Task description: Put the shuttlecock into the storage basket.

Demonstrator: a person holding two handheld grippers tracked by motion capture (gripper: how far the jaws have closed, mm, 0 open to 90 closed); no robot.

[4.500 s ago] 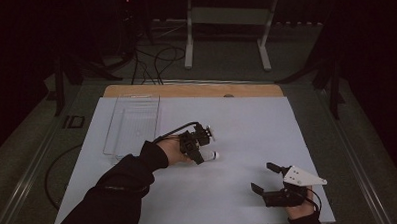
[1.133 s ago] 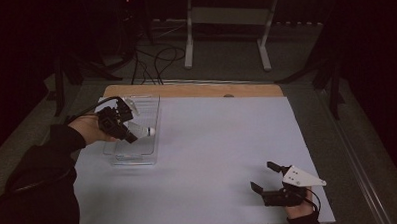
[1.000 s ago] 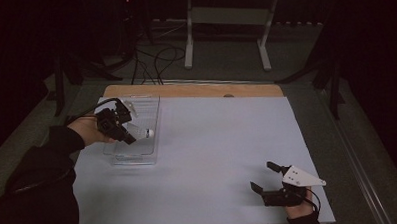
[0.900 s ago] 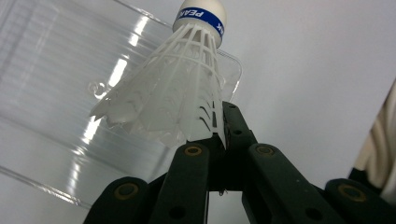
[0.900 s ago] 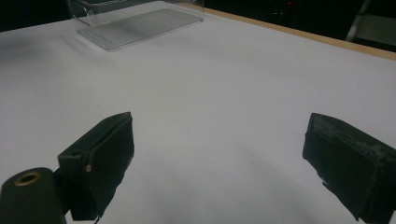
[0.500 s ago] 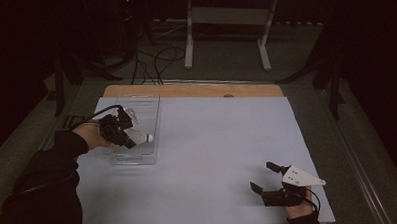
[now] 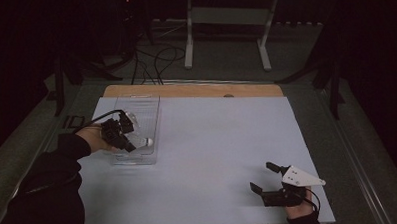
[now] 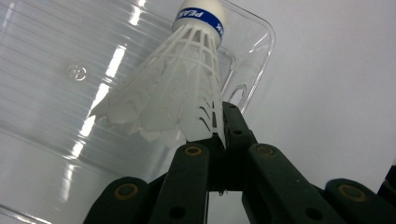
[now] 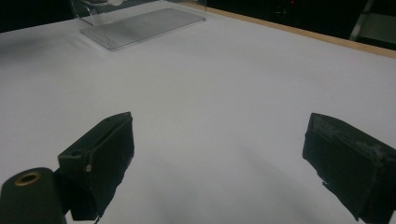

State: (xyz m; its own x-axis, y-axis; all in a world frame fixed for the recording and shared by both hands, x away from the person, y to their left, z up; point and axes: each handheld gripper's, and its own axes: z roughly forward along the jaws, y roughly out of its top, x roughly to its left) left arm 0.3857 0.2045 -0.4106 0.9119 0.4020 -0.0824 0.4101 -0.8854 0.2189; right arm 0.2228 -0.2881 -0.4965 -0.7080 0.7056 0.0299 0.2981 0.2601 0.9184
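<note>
White table (image 7: 218, 156) under a dark room: from the high view, the left gripper (image 7: 130, 143) hangs over the near end of the clear tray (image 7: 145, 106), while the right gripper (image 7: 269, 182) rests well apart at the near right corner. Along the left gripper's jaws, they are clenched on the skirt edge of the shuttlecock (image 8: 180, 88), whose long axis points its cork away toward the tray's corner. Along the right gripper (image 9: 215, 154), the jaws stand wide with nothing between them.

Tray (image 7: 147, 105) on the sheet's (image 7: 213, 156) far left, left gripper (image 7: 130, 144) over the tray's near end, shuttlecock (image 8: 182, 88) in its jaws with cork end toward the tray's near corner, right gripper (image 7: 269, 179) at the sheet's near right, well apart
</note>
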